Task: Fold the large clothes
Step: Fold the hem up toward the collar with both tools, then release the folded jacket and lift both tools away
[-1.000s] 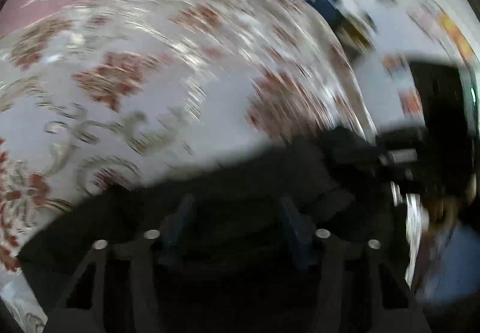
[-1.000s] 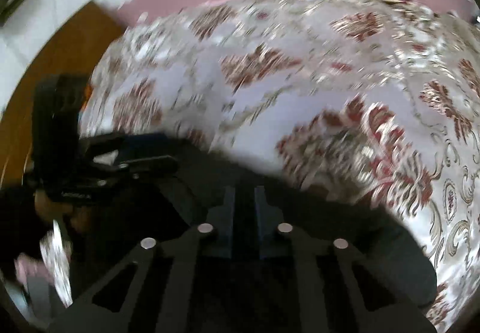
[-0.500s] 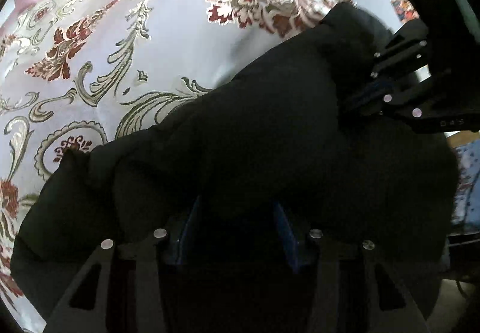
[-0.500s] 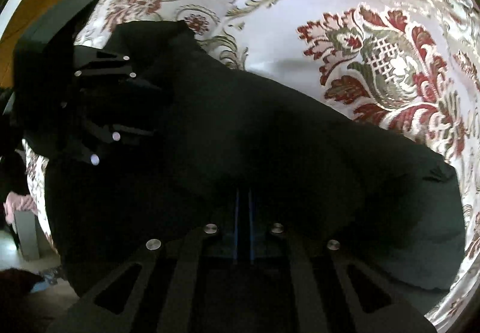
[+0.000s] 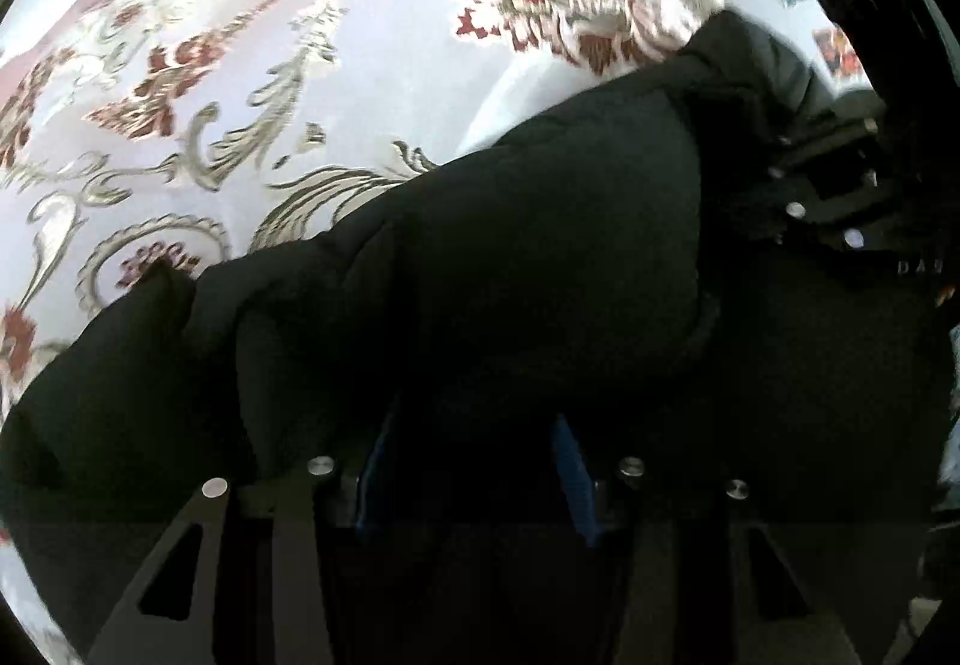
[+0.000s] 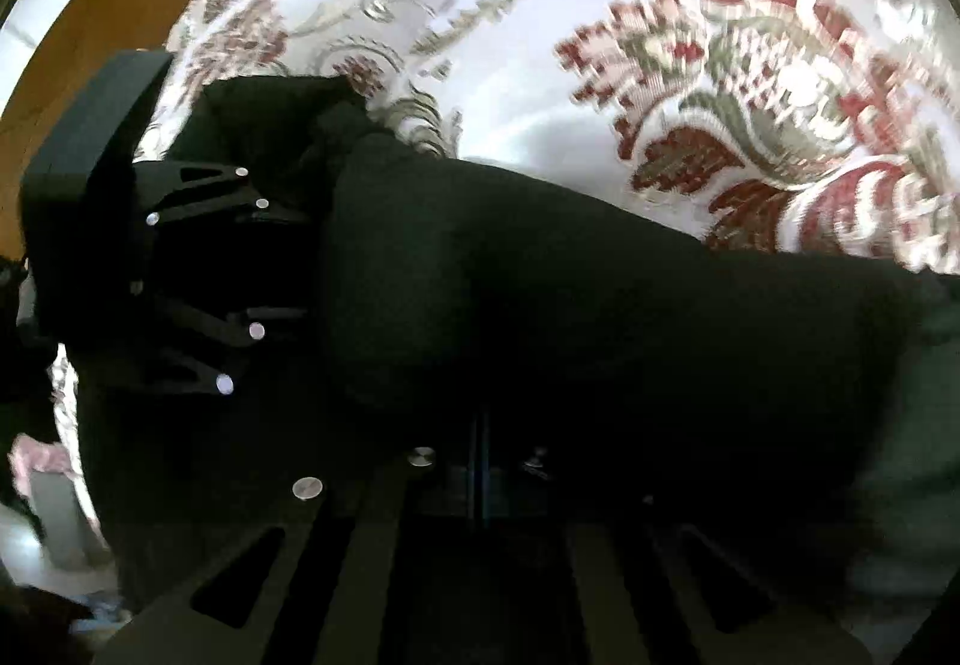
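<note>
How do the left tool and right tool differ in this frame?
The left tool has its blue pads set apart around a thick bunch of the black garment; the right tool is pinched fully shut on a thin layer. Both point down at the floral bedspread and grip the same garment.

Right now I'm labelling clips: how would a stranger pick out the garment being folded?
Find the pale floral bedspread that fills both views. On its near edge lies one bulky black coat, between both grippers. It is the only plain dark thing on the pattern.
</note>
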